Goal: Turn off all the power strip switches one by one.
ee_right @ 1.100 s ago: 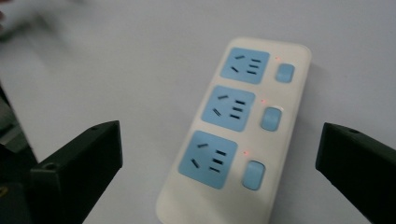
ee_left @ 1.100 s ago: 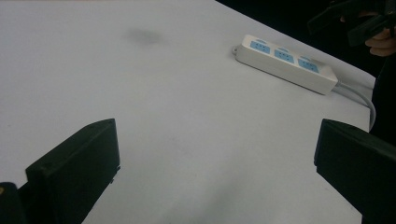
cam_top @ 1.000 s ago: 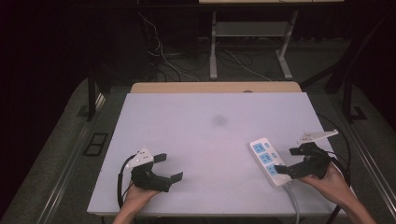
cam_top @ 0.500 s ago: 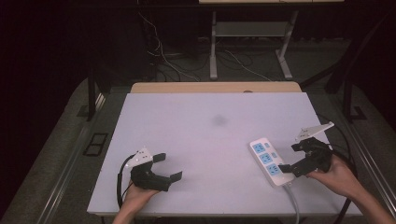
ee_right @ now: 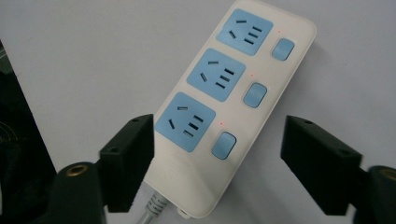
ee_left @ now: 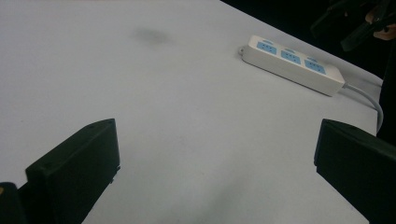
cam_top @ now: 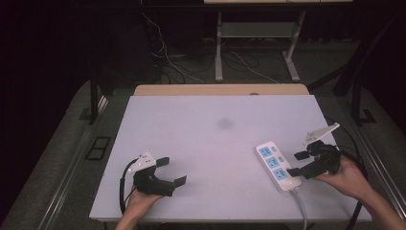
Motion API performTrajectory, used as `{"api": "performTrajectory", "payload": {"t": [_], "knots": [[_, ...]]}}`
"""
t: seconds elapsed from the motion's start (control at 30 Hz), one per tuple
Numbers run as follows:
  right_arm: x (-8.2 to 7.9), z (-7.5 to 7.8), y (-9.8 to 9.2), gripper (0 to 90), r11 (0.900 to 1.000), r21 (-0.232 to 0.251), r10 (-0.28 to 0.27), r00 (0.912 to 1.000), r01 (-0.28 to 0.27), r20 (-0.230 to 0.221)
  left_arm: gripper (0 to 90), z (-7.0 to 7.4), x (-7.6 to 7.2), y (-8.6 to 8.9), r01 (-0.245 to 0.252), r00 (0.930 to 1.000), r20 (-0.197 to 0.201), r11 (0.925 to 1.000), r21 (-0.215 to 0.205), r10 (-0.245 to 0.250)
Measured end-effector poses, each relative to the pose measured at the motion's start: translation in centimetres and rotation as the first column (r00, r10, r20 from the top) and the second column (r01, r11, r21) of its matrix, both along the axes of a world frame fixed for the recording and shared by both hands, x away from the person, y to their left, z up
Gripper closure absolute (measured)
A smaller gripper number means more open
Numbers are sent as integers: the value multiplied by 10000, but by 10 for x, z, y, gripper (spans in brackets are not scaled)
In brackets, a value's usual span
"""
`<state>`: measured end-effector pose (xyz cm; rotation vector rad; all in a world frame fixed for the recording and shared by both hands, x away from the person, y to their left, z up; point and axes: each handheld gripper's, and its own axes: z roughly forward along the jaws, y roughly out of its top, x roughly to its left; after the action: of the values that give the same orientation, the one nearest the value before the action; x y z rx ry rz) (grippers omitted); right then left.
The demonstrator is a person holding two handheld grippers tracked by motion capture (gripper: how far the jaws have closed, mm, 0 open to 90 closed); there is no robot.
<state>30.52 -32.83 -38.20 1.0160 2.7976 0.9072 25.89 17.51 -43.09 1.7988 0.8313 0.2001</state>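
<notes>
Power strip (cam_top: 277, 166) lies flat on white table (cam_top: 206, 143), cord end toward you. Your right gripper (ee_right: 215, 161) straddles cord end, jaws just closing, not yet squeezing, ready to grab. Left gripper (cam_top: 167, 172) waits far left of strip, jaws wide apart, nothing inside.

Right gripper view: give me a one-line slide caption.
Right tool straddles the cord end of a white power strip with three blue sockets, jaws just closing, not yet gripping.

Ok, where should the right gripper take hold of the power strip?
Grip the power strip across its narrow width at the cable end, coming from above. The right gripper already straddles that end; its jaws have just been closing, one pad near the edge, the other still apart.
</notes>
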Motion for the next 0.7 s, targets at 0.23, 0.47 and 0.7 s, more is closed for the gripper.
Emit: {"api": "performTrajectory", "payload": {"t": [0.23,0.47,0.7], "knots": [[8,-8,-2,487,9995,-246,-197,9986,185,-485,0,0,-1,0,-66,9999,119,9999,81,65],[9,-12,-1,724,9997,-229,9,9987,-21,-509,0,0,-1,0,-36,9999,131,10000,84,34],[12,-15,4,888,9997,-151,191,9986,-199,-503,0,0,-1,0,-27,9999,161,9999,152,25]]}}
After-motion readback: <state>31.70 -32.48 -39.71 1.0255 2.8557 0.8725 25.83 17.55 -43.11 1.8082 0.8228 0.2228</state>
